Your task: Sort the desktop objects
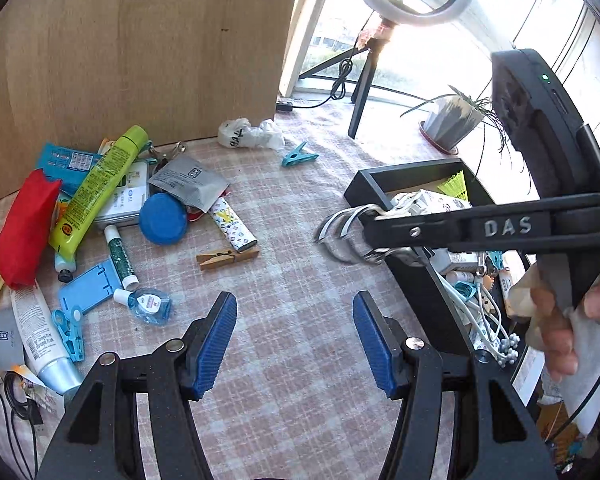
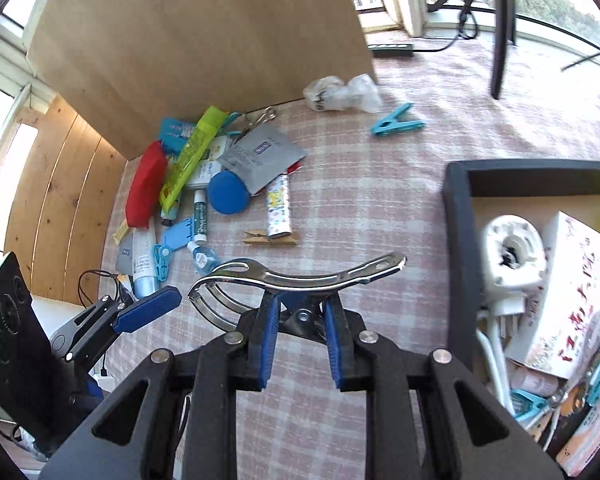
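Note:
My right gripper (image 2: 300, 312) is shut on a large metal clamp clip (image 2: 296, 280), held above the checked cloth just left of the black tray (image 2: 458, 216). In the left wrist view the clip (image 1: 346, 236) hangs at the tray's near corner (image 1: 364, 184). My left gripper (image 1: 296, 320) is open and empty, low over the cloth. A pile of objects lies to the left: a red pouch (image 1: 24, 228), a yellow-green tube (image 1: 100, 188), a blue lid (image 1: 163, 219), a wooden peg (image 1: 226, 258) and a small blue bottle (image 1: 150, 305).
A teal clothes peg (image 1: 298, 155) and a crumpled plastic bag (image 1: 250, 133) lie near the wooden board (image 1: 140, 48). The tray holds a white box (image 2: 572, 280), cables and clips. A potted plant (image 1: 454, 120) and a ring-light stand (image 1: 366, 84) are behind it.

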{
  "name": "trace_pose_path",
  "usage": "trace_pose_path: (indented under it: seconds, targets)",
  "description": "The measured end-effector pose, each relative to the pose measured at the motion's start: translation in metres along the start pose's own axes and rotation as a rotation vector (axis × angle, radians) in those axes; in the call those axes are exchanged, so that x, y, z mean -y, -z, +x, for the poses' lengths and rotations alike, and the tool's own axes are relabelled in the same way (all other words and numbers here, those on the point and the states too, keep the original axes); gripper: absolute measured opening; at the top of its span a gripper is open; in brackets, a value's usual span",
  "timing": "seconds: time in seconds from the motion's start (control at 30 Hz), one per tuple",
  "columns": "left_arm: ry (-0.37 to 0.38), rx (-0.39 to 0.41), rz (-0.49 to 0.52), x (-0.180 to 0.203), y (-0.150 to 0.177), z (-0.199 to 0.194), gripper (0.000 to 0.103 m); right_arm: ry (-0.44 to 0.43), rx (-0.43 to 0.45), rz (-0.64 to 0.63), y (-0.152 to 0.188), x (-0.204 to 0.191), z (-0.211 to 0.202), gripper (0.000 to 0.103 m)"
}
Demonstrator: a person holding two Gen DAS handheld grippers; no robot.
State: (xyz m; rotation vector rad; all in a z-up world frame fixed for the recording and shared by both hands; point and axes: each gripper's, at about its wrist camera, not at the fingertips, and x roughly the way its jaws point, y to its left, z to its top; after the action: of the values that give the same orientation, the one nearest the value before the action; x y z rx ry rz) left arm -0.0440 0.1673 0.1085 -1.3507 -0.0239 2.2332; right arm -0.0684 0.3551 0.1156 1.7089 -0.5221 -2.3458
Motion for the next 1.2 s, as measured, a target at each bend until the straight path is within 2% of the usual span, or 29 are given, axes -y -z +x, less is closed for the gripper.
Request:
trace_pose_path:
  seconds: [0.3,0.53,0.6,0.67,0.83,1.2]
  targets:
    - [0.008,-0.017,0.029,0.021,0.009,0.003,0.057,0.107,0.123,0.210,0.025,0.113,-0.082,0.021]
    - [-0.012,-0.028,0.042,0.029,0.013,0.007,0.057,0.220,0.161,0.323,0.041,0.172,-0.110,0.022]
    - [-0.024,-0.029,0.048,0.031,0.013,0.007,0.058,0.229,0.144,0.347,0.044,0.182,-0.112,0.028]
    - [-0.032,-0.027,0.052,0.032,0.013,0.005,0.058,0.234,0.157,0.361,0.049,0.186,-0.117,0.033]
    - [-0.071,-0.024,0.051,0.032,0.013,0.001,0.059,0.221,0.167,0.357,0.054,0.179,-0.121,0.033]
    - [-0.156,0.009,0.018,0.028,0.025,-0.032,0.059,0.222,0.203,0.202,0.076,0.113,-0.121,0.033]
